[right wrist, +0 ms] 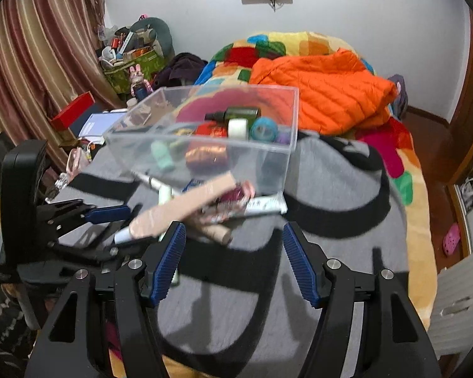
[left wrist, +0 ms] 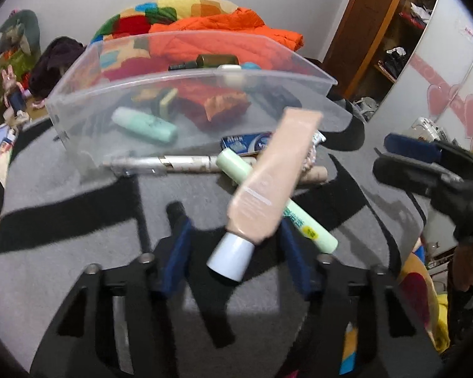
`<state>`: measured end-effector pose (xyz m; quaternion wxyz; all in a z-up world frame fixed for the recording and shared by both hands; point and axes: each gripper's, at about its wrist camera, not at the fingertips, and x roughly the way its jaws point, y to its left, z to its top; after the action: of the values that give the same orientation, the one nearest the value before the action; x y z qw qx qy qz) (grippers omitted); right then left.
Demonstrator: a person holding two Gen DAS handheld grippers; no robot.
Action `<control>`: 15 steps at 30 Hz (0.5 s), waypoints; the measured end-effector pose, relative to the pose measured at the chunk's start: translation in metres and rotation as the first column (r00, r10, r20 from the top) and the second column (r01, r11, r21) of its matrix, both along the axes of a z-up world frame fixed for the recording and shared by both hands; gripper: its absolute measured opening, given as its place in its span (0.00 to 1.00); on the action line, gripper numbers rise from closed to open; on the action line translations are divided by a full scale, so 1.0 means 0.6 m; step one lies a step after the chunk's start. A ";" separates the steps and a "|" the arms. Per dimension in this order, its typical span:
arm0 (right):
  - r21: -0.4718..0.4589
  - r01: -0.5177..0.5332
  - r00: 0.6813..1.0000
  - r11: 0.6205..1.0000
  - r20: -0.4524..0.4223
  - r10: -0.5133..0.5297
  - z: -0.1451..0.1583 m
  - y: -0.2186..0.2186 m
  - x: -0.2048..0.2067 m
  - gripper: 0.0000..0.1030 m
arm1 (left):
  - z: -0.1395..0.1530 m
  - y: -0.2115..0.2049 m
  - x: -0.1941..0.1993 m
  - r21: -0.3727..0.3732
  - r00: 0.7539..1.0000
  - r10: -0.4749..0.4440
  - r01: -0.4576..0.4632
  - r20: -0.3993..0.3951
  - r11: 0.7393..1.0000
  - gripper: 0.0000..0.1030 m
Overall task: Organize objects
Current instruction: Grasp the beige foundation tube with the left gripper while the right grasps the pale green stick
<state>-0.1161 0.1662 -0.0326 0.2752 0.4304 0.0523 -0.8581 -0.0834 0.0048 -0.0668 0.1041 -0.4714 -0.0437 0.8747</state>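
Observation:
A beige tube (left wrist: 268, 182) with a white cap lies tilted between the open fingers of my left gripper (left wrist: 233, 220), touching the right finger; it also shows in the right wrist view (right wrist: 179, 208). A pale green tube (left wrist: 268, 198) lies under it on the grey cloth. A clear plastic box (left wrist: 186, 94) behind holds a mint bottle (left wrist: 145, 125), a red packet and other small items. My right gripper (right wrist: 233, 249) is open and empty above the cloth, in front of the box (right wrist: 268, 157) and a pile of tubes (right wrist: 224, 217).
A white pen-like stick (left wrist: 160, 162) and a blue toothpaste tube (left wrist: 246, 143) lie against the box front. An orange jacket (right wrist: 324, 100) lies on the colourful bedspread behind. A wardrobe stands at the right, curtains and clutter at the left.

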 end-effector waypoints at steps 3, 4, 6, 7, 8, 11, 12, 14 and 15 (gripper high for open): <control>0.004 -0.020 1.000 1.000 0.024 0.020 -0.016 -0.012 0.005 0.59 | 0.003 0.000 0.011 0.004 1.000 0.000 0.000 -0.008 1.000 0.35; 0.004 -0.030 0.999 1.000 0.029 0.030 -0.021 -0.019 0.005 0.59 | 0.005 -0.002 0.015 0.013 1.000 0.003 -0.003 -0.010 1.000 0.34; -0.005 -0.055 0.998 0.998 0.041 0.055 -0.029 -0.035 0.006 0.59 | 0.007 -0.008 0.024 0.009 1.000 0.018 -0.017 -0.018 1.000 0.32; -0.012 -0.070 0.996 0.998 0.046 0.070 -0.033 -0.042 0.006 0.59 | 0.008 -0.010 0.029 -0.001 0.999 0.024 -0.024 -0.022 1.000 0.31; -0.018 -0.085 0.995 0.996 0.051 0.086 -0.037 -0.051 0.007 0.59 | 0.009 -0.013 0.034 -0.008 0.999 0.032 -0.032 -0.026 0.999 0.31; -0.010 -0.131 0.989 0.991 0.065 0.132 -0.053 -0.080 0.009 0.57 | 0.010 -0.026 0.049 -0.016 0.998 0.058 -0.059 -0.035 0.998 0.31; -0.001 -0.142 0.988 0.990 0.066 0.142 -0.059 -0.089 0.010 0.56 | 0.010 -0.032 0.054 -0.019 0.997 0.070 -0.071 -0.037 0.997 0.31; 0.020 -0.166 0.984 0.986 0.076 0.164 -0.072 -0.108 0.009 0.46 | 0.009 -0.043 0.062 -0.015 0.995 0.089 -0.090 -0.037 0.996 0.30; 0.026 -0.170 0.983 0.985 0.080 0.168 -0.077 -0.114 0.007 0.43 | 0.008 -0.050 0.065 -0.011 0.994 0.104 -0.104 -0.035 0.994 0.30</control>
<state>-0.1119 0.0978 -0.0786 0.3419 0.4617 0.0919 -0.8133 -0.0444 -0.0252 -0.0618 0.0561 -0.4540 -0.0609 0.8871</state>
